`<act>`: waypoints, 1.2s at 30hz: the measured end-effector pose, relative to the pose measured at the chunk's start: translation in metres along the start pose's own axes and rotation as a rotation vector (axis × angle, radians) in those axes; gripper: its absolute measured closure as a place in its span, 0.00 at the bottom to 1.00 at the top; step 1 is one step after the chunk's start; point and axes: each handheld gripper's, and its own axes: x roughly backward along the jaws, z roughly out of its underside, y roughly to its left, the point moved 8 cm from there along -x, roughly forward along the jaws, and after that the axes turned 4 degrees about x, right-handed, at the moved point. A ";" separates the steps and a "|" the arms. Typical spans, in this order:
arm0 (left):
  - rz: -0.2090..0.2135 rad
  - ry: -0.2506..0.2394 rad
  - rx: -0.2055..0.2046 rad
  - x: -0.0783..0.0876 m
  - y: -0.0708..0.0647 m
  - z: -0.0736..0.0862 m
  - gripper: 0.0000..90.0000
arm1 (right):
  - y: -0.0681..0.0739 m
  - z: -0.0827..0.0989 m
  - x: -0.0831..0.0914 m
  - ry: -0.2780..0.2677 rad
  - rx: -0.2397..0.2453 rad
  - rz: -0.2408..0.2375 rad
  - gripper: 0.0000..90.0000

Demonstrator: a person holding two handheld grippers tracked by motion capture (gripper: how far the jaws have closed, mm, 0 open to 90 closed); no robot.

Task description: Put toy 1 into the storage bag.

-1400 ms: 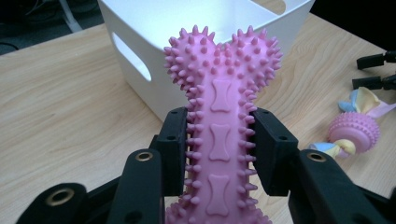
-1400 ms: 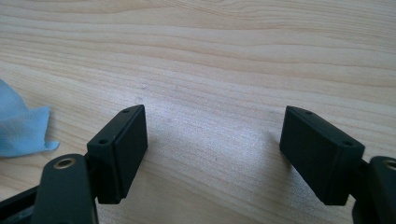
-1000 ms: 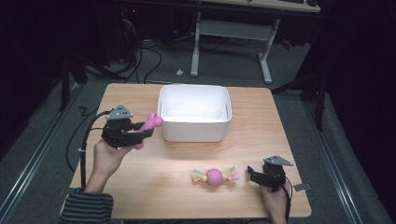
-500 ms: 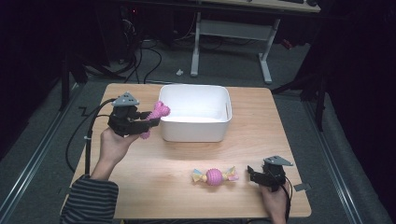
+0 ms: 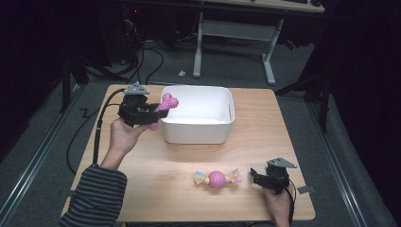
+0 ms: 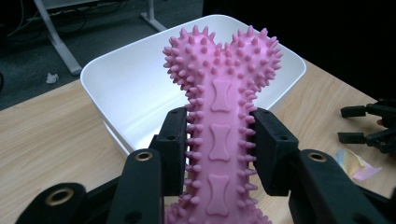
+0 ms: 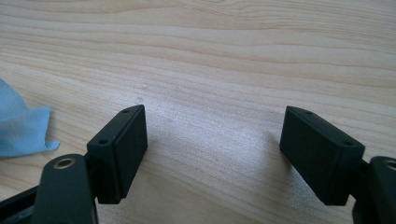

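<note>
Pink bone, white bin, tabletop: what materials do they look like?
Pink bone: likely soft rubber or vinyl, matte, moulded nubs all over and small embossed bone shapes along the shaft. White bin: probably moulded plastic, smooth with a slight sheen, rounded corners and a rolled rim. Tabletop: light wood or wood-look laminate, satin, with straight grain lines; which one is unclear.

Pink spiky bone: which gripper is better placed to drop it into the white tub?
Left. The left gripper is shut on the pink spiky bone at the rim of the white tub. The right gripper sits open, low on the table, beside the candy-shaped toy.
</note>
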 end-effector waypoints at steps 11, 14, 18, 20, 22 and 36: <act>-0.006 0.022 -0.018 -0.019 0.001 -0.017 0.66 | 0.000 0.000 0.000 0.000 -0.001 0.000 0.26; -0.006 0.018 -0.014 -0.025 0.001 -0.021 0.66 | 0.000 0.000 0.000 0.001 -0.001 0.000 0.26; -0.018 0.027 -0.011 -0.034 0.003 -0.025 0.66 | 0.000 0.000 0.000 0.001 -0.001 0.000 0.26; -0.021 0.033 -0.014 -0.038 0.003 -0.026 0.66 | 0.000 0.000 0.000 0.000 0.000 0.000 0.26; -0.024 0.041 -0.023 -0.043 0.003 -0.028 0.66 | 0.000 0.000 0.000 -0.001 0.002 0.000 0.26; -0.038 0.071 -0.028 -0.079 0.004 -0.031 0.65 | 0.000 0.000 0.000 0.000 -0.001 0.001 0.26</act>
